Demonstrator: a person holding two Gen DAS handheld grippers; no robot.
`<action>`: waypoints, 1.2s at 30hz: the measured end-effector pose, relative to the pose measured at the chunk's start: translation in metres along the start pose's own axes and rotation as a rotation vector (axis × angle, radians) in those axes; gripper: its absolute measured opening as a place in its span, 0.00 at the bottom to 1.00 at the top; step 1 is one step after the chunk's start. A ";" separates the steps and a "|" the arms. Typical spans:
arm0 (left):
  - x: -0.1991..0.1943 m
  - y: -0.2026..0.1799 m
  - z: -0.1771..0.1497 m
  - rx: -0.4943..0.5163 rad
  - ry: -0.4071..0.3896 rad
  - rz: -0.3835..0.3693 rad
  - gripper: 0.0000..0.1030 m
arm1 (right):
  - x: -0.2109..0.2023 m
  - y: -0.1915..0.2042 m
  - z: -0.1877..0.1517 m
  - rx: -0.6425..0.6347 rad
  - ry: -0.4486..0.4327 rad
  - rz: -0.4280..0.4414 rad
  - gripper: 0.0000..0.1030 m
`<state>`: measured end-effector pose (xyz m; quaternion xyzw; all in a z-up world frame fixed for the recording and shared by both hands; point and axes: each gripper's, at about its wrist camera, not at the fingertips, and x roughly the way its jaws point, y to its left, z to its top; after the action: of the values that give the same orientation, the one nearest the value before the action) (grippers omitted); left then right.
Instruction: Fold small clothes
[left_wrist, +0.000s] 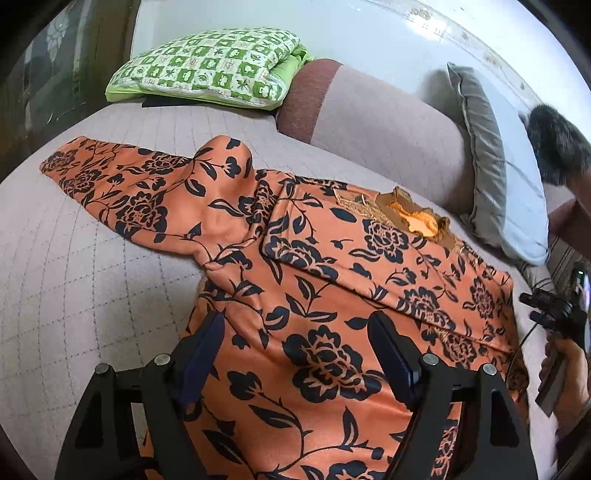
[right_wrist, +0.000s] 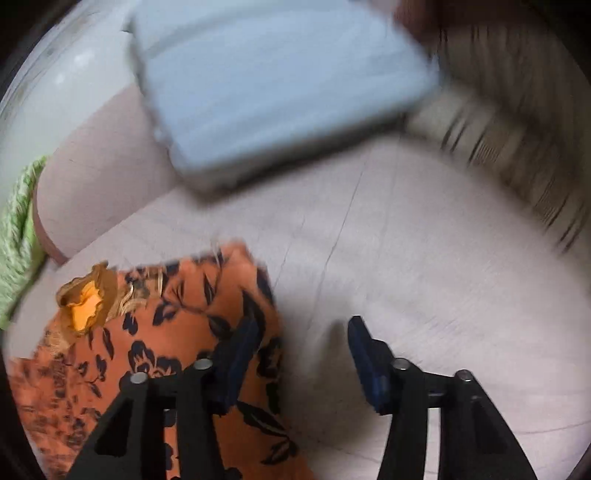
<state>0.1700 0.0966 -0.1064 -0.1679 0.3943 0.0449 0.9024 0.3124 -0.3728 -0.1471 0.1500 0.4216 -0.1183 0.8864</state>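
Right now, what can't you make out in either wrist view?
- Orange floral garment: hem cut off by the bottom edge and the left gripper, left wrist view.
- Right wrist view: motion blur smears the garment's edge beside the right gripper; contact unclear.
- Dark furry object, left wrist view: cropped at the right edge, unidentifiable.

The garment (left_wrist: 314, 295) is orange with a black flower-and-leaf print, brown at the collar (left_wrist: 413, 214) with a lighter orange lining inside. It lies on a pale pinkish-grey quilted cover (left_wrist: 92, 258) stitched in a grid. Behind it are a green-and-white checked pillow (left_wrist: 210, 70), a grey and pale blue cushion (left_wrist: 502, 166), and both black grippers carry dark blue pads (left_wrist: 201, 354).
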 end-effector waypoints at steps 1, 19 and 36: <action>-0.002 0.000 0.000 0.002 -0.006 -0.003 0.78 | -0.014 0.002 -0.003 0.005 -0.015 0.064 0.58; -0.011 0.244 0.142 -0.334 -0.129 0.188 0.91 | -0.096 0.033 -0.115 -0.326 -0.025 0.278 0.77; 0.086 0.362 0.184 -0.483 0.006 0.329 0.05 | -0.035 0.045 -0.148 -0.306 0.063 0.318 0.94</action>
<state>0.2798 0.4943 -0.1497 -0.3119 0.3970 0.2827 0.8156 0.2009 -0.2744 -0.2012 0.0821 0.4330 0.0930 0.8928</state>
